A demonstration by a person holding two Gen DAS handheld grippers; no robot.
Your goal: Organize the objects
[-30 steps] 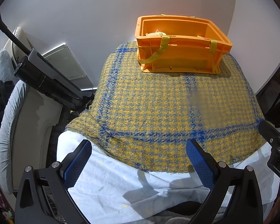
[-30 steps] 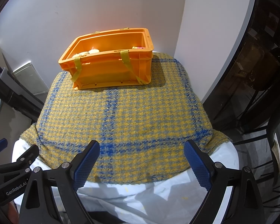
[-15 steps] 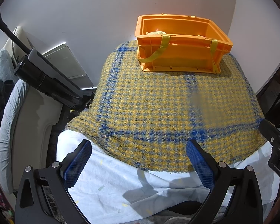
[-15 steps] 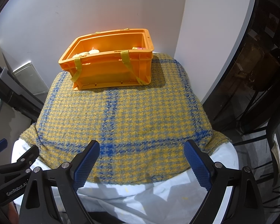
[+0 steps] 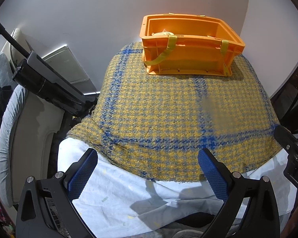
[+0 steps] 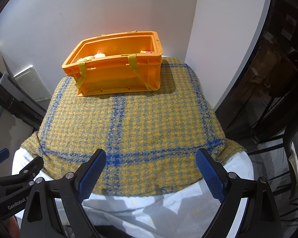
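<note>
An orange plastic crate with yellow straps stands at the far end of a table covered by a yellow and blue checked cloth; it also shows in the right wrist view. Inside it lie pale rounded objects at the left and a small pink and yellow item at the right. My left gripper is open and empty above the near table edge. My right gripper is open and empty beside it, far from the crate.
A white sheet hangs under the cloth at the near edge. A black device and a grey-cushioned chair stand left of the table. White walls stand behind. Dark chairs are at the right.
Both grippers have stayed nearly still; the views shifted only very slightly. Nothing on the table moved.
</note>
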